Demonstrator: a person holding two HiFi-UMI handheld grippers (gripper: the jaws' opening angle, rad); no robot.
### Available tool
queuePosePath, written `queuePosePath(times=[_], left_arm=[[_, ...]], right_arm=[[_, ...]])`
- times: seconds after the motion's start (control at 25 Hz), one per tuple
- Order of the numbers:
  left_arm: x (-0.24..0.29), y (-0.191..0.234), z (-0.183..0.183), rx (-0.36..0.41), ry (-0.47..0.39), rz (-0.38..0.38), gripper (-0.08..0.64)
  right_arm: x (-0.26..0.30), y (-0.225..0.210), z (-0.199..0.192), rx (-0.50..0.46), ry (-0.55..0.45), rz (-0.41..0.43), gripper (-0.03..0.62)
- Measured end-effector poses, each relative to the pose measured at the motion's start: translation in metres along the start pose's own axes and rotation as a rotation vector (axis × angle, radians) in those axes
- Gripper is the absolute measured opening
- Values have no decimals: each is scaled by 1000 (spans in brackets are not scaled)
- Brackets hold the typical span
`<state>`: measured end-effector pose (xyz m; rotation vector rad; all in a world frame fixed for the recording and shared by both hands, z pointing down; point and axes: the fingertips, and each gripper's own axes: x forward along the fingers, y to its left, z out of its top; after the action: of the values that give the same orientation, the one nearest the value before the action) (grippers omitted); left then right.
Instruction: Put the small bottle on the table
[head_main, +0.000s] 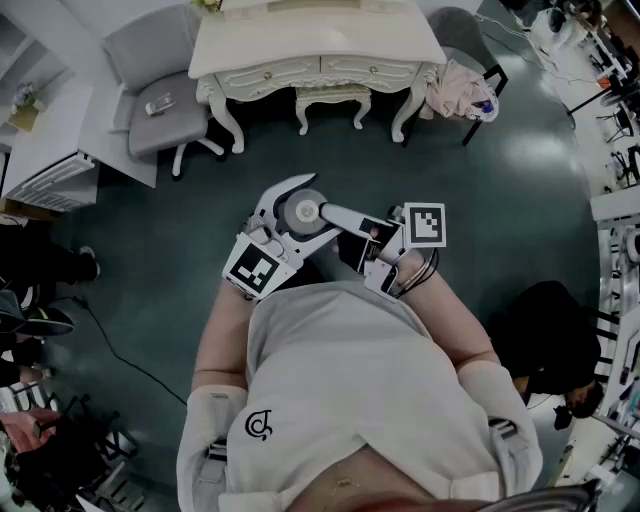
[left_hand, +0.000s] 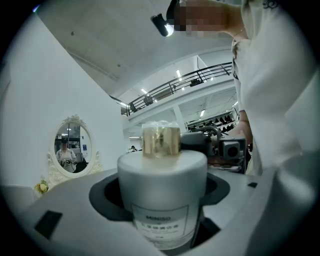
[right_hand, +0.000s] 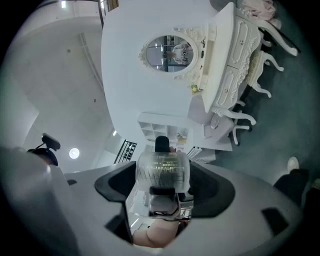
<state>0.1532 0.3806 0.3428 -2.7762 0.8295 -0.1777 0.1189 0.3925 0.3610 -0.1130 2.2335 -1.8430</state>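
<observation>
The small bottle (left_hand: 162, 185) is white with a printed label and a gold cap (left_hand: 161, 141) under clear wrap. My left gripper (left_hand: 162, 200) is shut on its body and holds it level in front of my chest. In the head view the bottle (head_main: 300, 212) shows as a grey round between the left gripper's (head_main: 298, 205) curved jaws. My right gripper (head_main: 330, 213) comes in from the right, facing the left one. In the right gripper view the wrapped cap (right_hand: 163, 172) lies between the right gripper's (right_hand: 164, 185) jaws, which stand wide and open.
The white dressing table (head_main: 320, 45) stands ahead across dark floor, with a stool (head_main: 333, 100) under it and an oval mirror (right_hand: 167, 52) above. A grey chair (head_main: 160, 90) is at its left, a chair with clothes (head_main: 460, 85) at its right. People stand at the left edge.
</observation>
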Motion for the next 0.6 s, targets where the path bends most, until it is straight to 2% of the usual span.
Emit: queuePosePath(times=[0.6], left_arm=[[2,-13,-4,-41,9,-1,356]], right_arm=[[-10,-3,-9,31,-8,-19,341]])
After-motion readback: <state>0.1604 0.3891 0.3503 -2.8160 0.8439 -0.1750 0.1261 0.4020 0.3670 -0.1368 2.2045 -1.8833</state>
